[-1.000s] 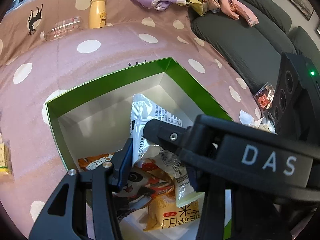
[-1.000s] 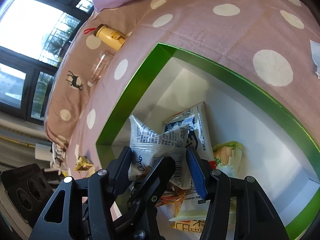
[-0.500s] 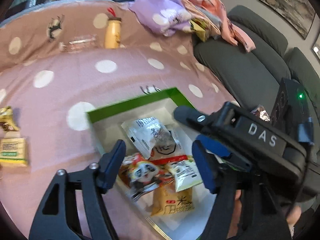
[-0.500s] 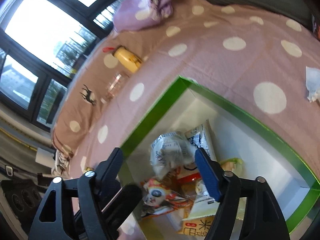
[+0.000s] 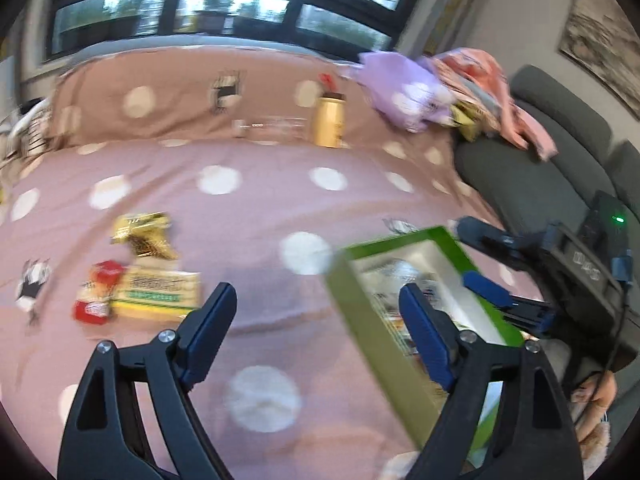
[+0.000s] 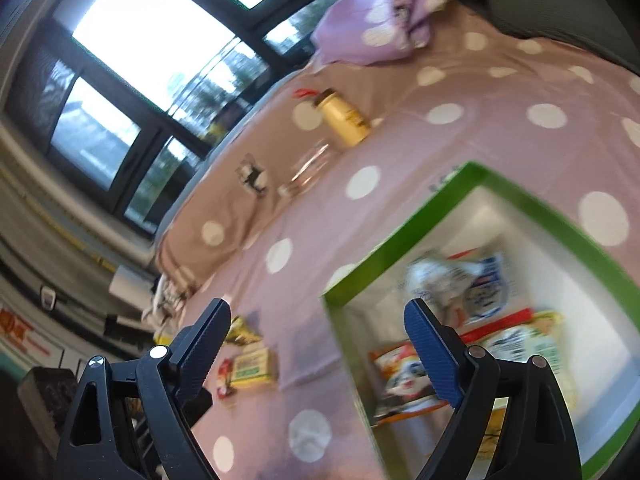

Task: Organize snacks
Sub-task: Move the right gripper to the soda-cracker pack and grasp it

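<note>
A green box point(image 5: 372, 320) with a white inside point(image 6: 552, 248) rests on a pink polka-dot cover and holds several snack packets point(image 6: 472, 292). My left gripper point(image 5: 316, 304) hovers left of the box over bare cover; its jaws are opening and nothing is between them. My right gripper point(image 6: 318, 318) hangs above the box's near-left corner, jaws opening, also empty. The right gripper point(image 5: 486, 292) shows over the box in the left wrist view. Loose snacks lie to the left: a gold packet point(image 5: 146, 234), a yellow-green packet point(image 5: 160, 294) and a red one point(image 5: 98, 300).
A yellow bottle point(image 5: 329, 122) and a clear bottle point(image 5: 268, 126) lie at the back of the cover point(image 5: 256, 208). Purple and pink cloths point(image 5: 404, 96) are piled at the back right. A grey sofa point(image 5: 560, 176) stands to the right. Windows fill the far wall.
Both grippers let go of the white packet, which now lies in the box, and opened wide. Both lifted away; the left swung left, toward the loose snacks.
</note>
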### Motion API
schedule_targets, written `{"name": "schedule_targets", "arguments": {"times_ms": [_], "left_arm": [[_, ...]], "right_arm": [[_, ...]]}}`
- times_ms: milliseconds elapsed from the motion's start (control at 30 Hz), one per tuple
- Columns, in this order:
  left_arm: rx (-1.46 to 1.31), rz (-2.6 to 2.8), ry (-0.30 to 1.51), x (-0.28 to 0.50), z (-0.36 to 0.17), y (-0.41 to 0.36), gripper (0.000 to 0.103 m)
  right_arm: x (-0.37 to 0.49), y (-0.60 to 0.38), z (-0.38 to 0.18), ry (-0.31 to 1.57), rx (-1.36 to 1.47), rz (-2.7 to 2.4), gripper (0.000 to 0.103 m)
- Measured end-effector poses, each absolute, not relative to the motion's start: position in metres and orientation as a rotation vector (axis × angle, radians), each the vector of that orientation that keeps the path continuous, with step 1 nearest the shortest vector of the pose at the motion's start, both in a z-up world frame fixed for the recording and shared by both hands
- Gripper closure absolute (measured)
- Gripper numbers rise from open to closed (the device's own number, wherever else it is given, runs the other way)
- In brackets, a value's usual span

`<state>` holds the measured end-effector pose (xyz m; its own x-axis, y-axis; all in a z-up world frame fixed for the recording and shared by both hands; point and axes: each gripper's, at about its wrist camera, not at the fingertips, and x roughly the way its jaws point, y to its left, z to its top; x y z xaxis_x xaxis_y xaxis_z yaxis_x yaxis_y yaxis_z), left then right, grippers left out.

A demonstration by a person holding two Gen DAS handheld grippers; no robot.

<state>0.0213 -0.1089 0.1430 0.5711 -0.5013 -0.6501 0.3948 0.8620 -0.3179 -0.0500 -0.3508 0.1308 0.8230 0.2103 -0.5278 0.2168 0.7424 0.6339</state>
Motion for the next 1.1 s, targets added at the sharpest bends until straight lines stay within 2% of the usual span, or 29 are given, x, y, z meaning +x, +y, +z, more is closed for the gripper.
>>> {"name": "schedule_targets", "arguments": {"times_ms": [233, 500, 633, 933, 1100], "left_arm": [[-0.235, -0.365, 0.865, 0.046, 0.122, -0.037, 0.019], [-0.330, -0.220, 0.916, 0.077, 0.102, 0.023, 0.020], [-0.349, -0.215, 0.966, 0.096, 0.082, 0.027, 0.022], [-0.331, -0.302, 1.074, 0.104, 0.043, 0.003, 0.038], [-0.273, -0.262, 1.097, 0.113, 0.032, -0.005, 0.038]], "right_arm": [[-0.023, -0.298, 0.135, 0.707, 0.666, 0.088, 0.014], [0.048, -0.231, 0.137, 0.872, 0.599, 0.240, 0.014], [0.086, -0.210, 0.112, 0.981, 0.637, 0.279, 0.014], [0.125, -0.186, 0.034, 1.205, 0.592, 0.248, 0.014], [0.127, -0.183, 0.022, 1.233, 0.566, 0.248, 0.022]]}}
